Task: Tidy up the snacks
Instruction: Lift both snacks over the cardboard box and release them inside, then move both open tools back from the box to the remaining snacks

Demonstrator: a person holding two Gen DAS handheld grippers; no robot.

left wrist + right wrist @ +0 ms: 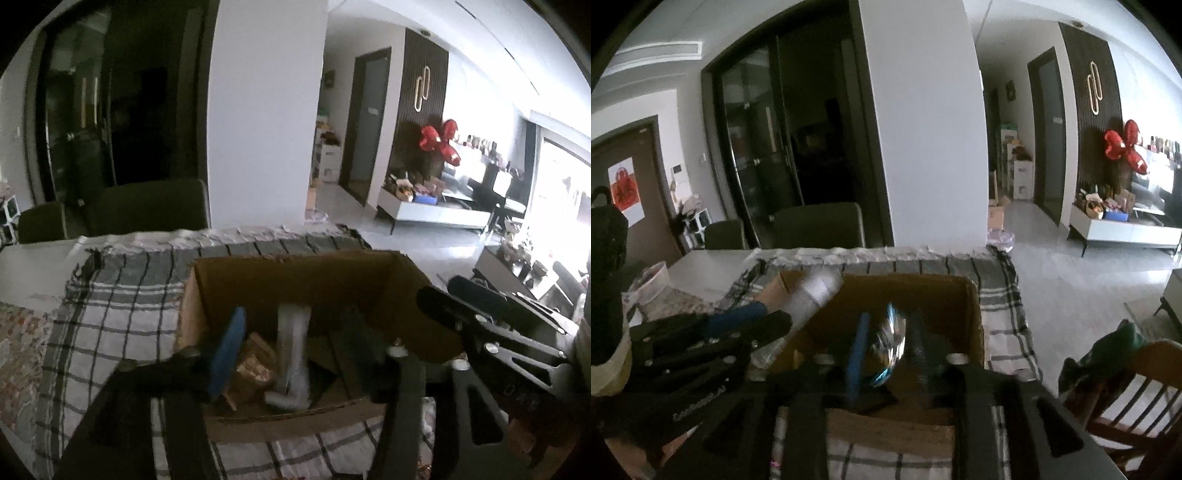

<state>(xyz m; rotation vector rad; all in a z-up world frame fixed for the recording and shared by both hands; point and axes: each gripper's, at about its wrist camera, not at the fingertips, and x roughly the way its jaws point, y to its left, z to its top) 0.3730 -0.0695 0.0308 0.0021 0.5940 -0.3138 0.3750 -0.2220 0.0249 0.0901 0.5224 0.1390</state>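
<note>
At the centre of both views the cardboard box [295, 280] on the plaid-covered counter [110, 295] already holds several snacks, while the left tongs [291, 354] stand partly open over a clear-wrapped pack [293, 343] and the right tongs [888, 350] stand partly open round a shiny packet [888, 343], apparently dropping both in.

We are in a home, in an open living and dining area. A dining table [701, 266] with a checked cloth [122, 295] stands before upholstered chairs [818, 225], with a wooden chair [1137, 391] near it. Beyond a white pillar [931, 140] we see dark glass sliding doors [768, 140], a hallway with doors, a low white TV cabinet [1126, 232] crowded with household odds and ends, and red balloons [441, 142] against a slatted wall panel.
</note>
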